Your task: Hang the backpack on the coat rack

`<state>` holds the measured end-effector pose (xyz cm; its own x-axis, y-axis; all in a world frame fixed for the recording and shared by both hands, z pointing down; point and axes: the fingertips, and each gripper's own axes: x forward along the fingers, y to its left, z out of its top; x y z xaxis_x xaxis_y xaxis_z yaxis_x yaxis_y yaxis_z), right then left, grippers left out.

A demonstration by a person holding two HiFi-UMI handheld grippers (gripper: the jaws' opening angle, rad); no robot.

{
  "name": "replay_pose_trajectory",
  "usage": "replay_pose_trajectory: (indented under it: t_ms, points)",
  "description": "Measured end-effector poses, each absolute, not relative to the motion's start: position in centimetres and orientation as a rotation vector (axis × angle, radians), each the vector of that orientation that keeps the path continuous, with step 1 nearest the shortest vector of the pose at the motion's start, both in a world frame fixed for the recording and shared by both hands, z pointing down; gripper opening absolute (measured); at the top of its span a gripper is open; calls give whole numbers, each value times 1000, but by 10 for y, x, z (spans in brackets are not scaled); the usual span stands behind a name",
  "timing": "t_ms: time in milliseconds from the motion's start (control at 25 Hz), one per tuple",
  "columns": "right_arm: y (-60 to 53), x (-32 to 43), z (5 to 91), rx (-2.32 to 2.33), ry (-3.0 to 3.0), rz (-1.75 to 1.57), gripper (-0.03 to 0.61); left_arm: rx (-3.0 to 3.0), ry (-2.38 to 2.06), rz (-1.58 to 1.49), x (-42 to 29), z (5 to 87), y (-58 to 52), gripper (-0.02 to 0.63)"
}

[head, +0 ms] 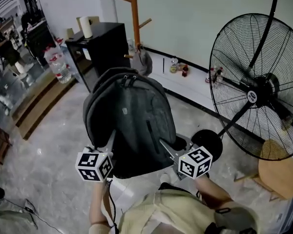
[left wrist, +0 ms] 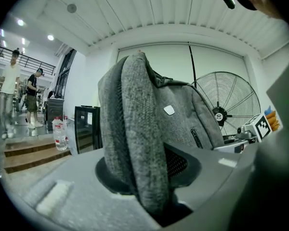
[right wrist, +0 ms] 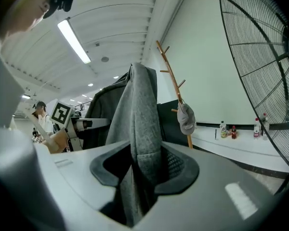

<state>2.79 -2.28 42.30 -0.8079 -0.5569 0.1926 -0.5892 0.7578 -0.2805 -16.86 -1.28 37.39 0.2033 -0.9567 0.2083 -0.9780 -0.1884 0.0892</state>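
A grey backpack (head: 129, 123) hangs off the floor between both grippers, its back facing me. My left gripper (head: 109, 145) is shut on the pack's left edge, and a thick fold of grey fabric (left wrist: 135, 129) rises from between its jaws. My right gripper (head: 169, 148) is shut on the right edge; in the right gripper view a grey fabric fold (right wrist: 143, 114) stands between its jaws. The wooden coat rack (head: 135, 14) stands ahead by the pale wall, also in the right gripper view as the coat rack (right wrist: 174, 88), with a grey cap (right wrist: 186, 118) on a low peg.
A large black floor fan (head: 256, 87) stands close on the right, its round base (head: 207, 143) beside my right gripper. A black cabinet (head: 101, 48) stands left of the rack, a water bottle (head: 58, 65) beside it. A wooden stool (head: 278, 172) is at lower right. People stand far left.
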Motion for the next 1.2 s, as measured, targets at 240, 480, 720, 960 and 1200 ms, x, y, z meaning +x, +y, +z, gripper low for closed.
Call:
replay_pose_trajectory:
  t_ms: [240,480,720,960,1200]
  points:
    - [-91,40,416,943,-2882,492,155,2289,-1882,168,-155,363,-77,133]
    - [-144,49,418,938,-2895,527,155,2279,-1895,208,-145,361,-131,133]
    - [-177,61,425,953,-2880,550,155,2254,-1883,226,-132,370,-162,133]
    - [-210,59,432,988,-2864,576,155,2254,-1857,254,-135,377,-199,133]
    - [-236,56,442,1068,-2821,577,155,2289,-1792,250,-139,390,-235,133]
